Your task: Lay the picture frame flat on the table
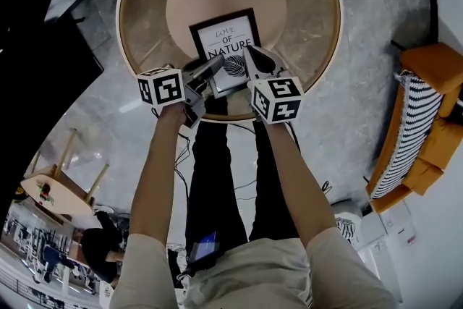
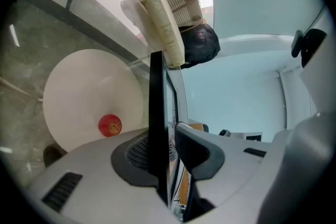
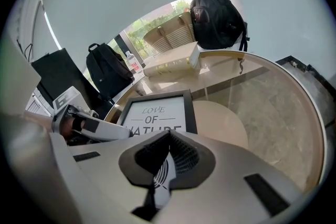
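Picture frame (image 1: 224, 36) bottom hidden

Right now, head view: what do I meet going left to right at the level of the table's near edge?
left gripper → picture frame → right gripper → orange sofa with a striped cushion

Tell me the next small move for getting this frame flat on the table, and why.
Probably lower the left gripper so the picture frame settles back onto the table. Its jaws clamp the frame's edge, and the frame is tilted, print up, above the tabletop. The right gripper is shut in front of the print, holding nothing.
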